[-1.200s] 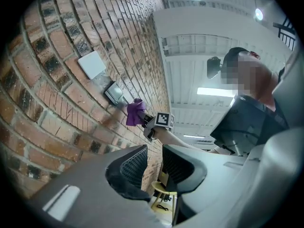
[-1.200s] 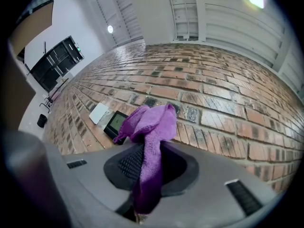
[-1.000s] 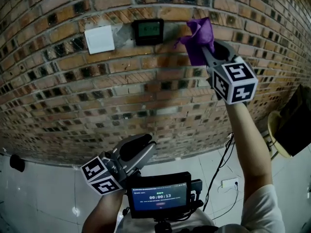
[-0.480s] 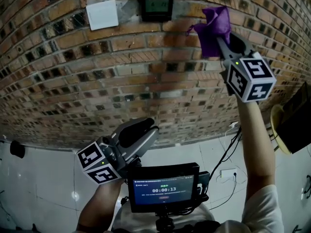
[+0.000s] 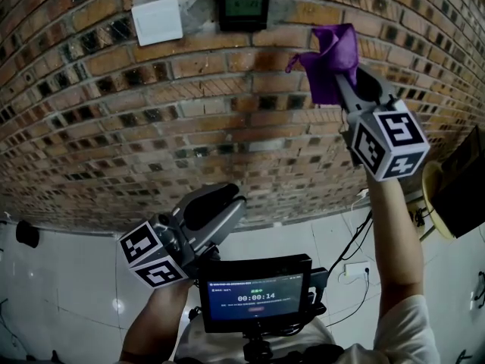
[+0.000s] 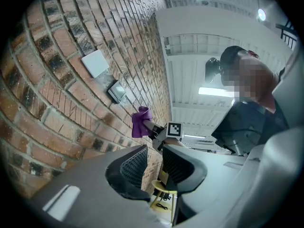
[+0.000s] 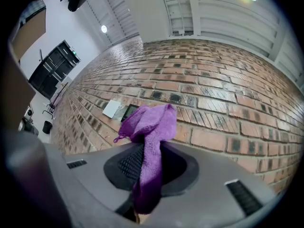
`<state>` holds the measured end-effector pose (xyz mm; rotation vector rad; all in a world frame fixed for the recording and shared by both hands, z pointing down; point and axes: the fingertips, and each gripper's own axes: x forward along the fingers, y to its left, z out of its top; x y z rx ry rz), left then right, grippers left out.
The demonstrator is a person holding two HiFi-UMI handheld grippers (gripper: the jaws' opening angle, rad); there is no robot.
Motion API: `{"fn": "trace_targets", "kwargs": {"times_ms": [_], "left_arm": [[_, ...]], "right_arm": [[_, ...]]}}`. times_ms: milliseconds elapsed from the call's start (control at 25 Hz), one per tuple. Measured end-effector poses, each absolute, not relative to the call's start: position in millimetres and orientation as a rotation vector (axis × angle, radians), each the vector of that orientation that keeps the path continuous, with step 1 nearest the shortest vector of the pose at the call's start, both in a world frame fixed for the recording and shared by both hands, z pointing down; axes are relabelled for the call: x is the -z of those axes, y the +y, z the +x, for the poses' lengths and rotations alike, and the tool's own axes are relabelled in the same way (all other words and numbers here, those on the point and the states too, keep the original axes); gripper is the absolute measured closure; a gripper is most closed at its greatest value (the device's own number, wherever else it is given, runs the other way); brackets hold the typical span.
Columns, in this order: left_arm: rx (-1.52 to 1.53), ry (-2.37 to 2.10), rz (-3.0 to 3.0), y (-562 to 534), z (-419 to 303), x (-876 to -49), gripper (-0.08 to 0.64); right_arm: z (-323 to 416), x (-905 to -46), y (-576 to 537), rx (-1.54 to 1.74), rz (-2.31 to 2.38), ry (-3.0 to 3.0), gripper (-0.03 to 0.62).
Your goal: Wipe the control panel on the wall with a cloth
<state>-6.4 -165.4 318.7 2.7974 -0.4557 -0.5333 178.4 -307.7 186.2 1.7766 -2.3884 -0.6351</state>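
The black control panel [image 5: 242, 8] with a greenish screen sits high on the brick wall [image 5: 114, 112], next to a white plate [image 5: 157, 20]. My right gripper [image 5: 339, 78] is raised, shut on a purple cloth [image 5: 330, 55]. The cloth hangs in the air to the right of the panel and a little below it, apart from it. In the right gripper view the cloth [image 7: 152, 127] stands up between the jaws, with the panel [image 7: 129, 112] beyond. My left gripper [image 5: 220, 207] hangs low near my waist, its jaws close together with nothing in them; the left gripper view shows only a narrow slit there [image 6: 154, 160].
A small monitor [image 5: 254, 298] is mounted in front of my chest. A yellow stool [image 5: 436, 203] and a dark object [image 5: 464, 184] stand at the right by the wall. A power strip [image 5: 355, 268] with a cable lies on the white floor.
The head view has tilted, so the panel sits higher in the picture. My right gripper with the cloth has dropped a little lower relative to the panel. The left gripper has barely moved.
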Motion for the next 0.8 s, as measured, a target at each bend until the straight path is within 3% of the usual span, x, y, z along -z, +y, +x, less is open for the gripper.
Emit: {"fn": "trace_targets", "kwargs": {"times_ms": [800], "left_arm": [[0.537, -0.454, 2.794, -165.0, -5.5, -318.6, 0.474]], "right_arm": [[163.9, -234.2, -278.7, 0.500, 1.720, -2.451, 0.506]]}}
